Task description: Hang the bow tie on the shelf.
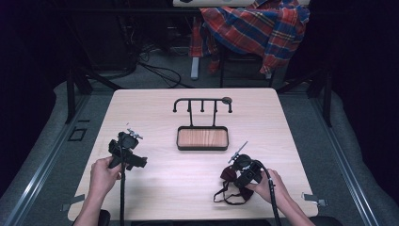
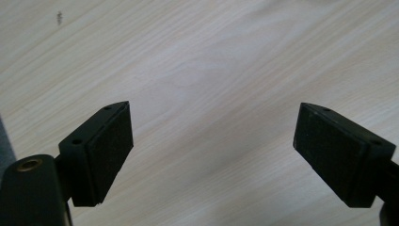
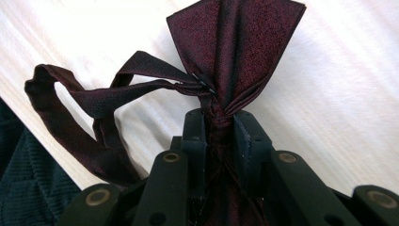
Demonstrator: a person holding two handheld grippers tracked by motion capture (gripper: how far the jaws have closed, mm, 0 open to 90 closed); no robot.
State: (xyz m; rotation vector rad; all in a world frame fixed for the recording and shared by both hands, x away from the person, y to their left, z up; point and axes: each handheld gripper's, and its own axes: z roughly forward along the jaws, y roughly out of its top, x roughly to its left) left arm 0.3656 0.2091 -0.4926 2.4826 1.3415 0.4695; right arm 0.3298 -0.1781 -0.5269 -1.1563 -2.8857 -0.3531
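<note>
**Dark maroon bow tie pinched at its knot**

The dark maroon satin bow tie [image 3: 235, 42] with its looped strap lies near the table's front right edge, clenched at the centre by the right gripper [image 3: 220, 123]. The left gripper [image 2: 211, 141], released and wide apart, hovers over the pale wooden table [image 1: 155, 108]. A black hook stand with wooden tray [image 1: 202, 137] sits beyond.
</note>
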